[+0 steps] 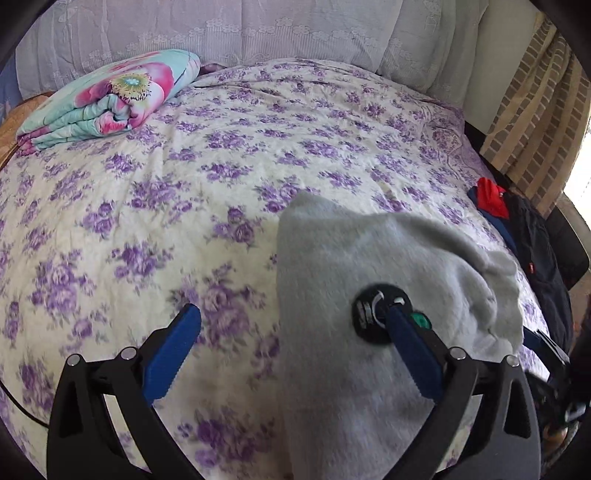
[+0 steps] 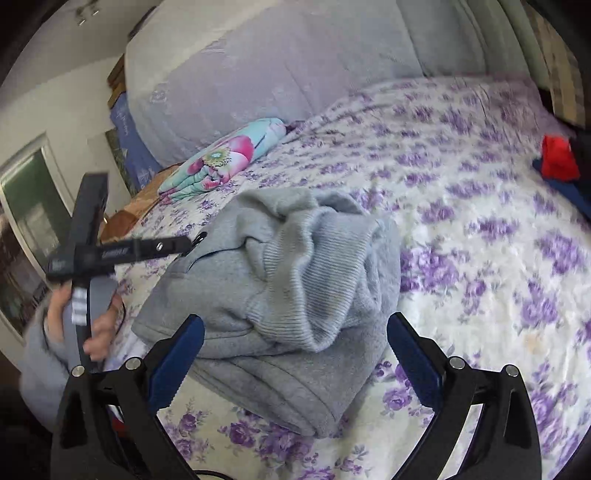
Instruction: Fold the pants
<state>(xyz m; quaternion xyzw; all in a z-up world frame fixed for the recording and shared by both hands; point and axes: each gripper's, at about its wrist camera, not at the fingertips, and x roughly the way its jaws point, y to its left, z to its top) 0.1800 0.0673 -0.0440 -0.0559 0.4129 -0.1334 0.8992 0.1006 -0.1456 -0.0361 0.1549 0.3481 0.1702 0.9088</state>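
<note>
The grey pants [image 2: 280, 280] lie in a folded bundle on the purple-flowered bedspread [image 2: 480, 221], ribbed cuffs on top. In the left wrist view the pants [image 1: 351, 266] fill the lower middle. My left gripper [image 1: 291, 332] is open, its right finger over the grey fabric and its left finger over the bedspread [image 1: 184, 166]. My right gripper [image 2: 295, 332] is open and empty, its fingers either side of the bundle's near end. The left gripper [image 2: 184, 242] also shows in the right wrist view, touching the bundle's far left edge.
A folded floral quilt [image 1: 103, 99] lies at the bed's far left, also in the right wrist view [image 2: 221, 158]. Red and dark clothes [image 1: 517, 229] sit at the right edge of the bed. A grey headboard cover [image 1: 258, 29] runs along the back.
</note>
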